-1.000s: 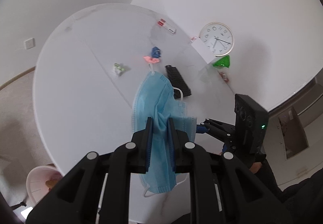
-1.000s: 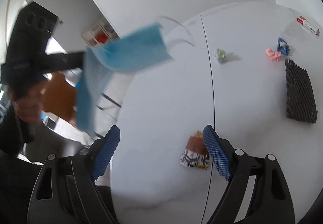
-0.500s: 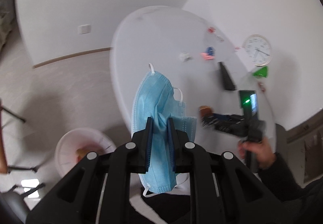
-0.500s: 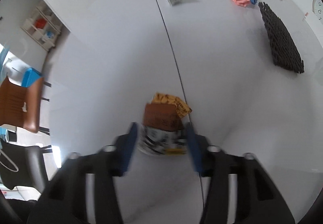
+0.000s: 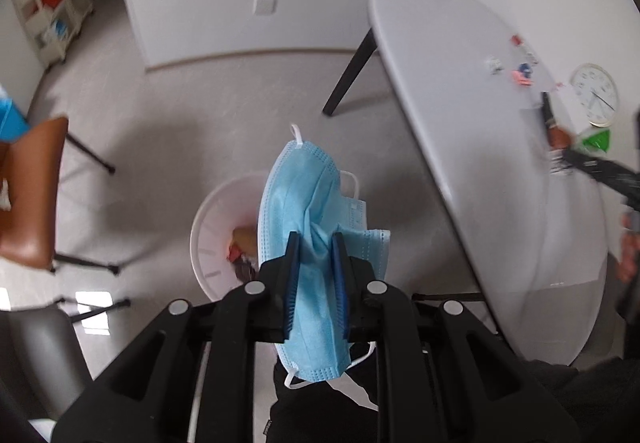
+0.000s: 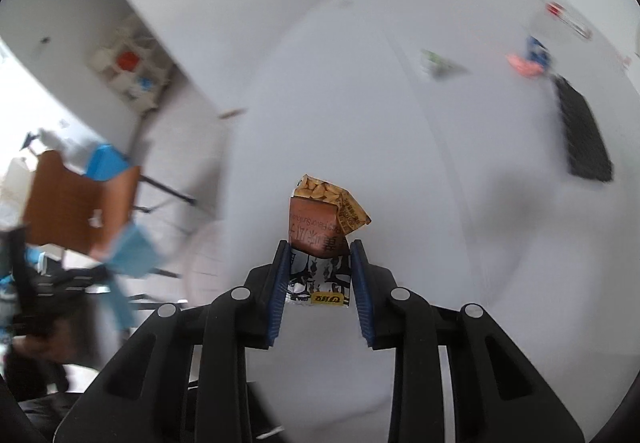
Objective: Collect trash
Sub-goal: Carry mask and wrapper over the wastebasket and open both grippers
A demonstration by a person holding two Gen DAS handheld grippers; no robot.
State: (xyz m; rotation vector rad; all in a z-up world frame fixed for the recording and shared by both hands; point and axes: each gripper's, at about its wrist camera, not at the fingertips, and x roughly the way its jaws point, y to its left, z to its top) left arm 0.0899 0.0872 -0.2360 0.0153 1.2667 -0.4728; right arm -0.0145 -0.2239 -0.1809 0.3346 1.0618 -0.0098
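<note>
Reading the left wrist view first: on the far left a brown chair [image 5: 30, 195] is cut off by the frame edge. My left gripper [image 5: 314, 243] is clamped on a blue face mask [image 5: 312, 211], which hangs over the floor. Right behind the mask sits a white bin [image 5: 212, 239]; the mask and fingers hide most of it, and I only make out some reddish and tan scraps inside. To the right, the white table [image 5: 480, 131] runs out of frame, with small blurred bits and a wall clock [image 5: 595, 94] near its far end. I can't identify those bits from here.

On the right wrist view, the left side is motion-blurred: chair, blue smear of the mask, nothing sharp. In the centre my right gripper [image 6: 319, 247] is squeezed on a snack wrapper [image 6: 320, 231], brown with a yellow torn top, held over the table. Whether the wrapper touches the surface I can't tell. Further right there's a green scrap [image 6: 434, 61], a pink and blue lump [image 6: 528, 61], and a black mat [image 6: 584, 135], all smeared.
</note>
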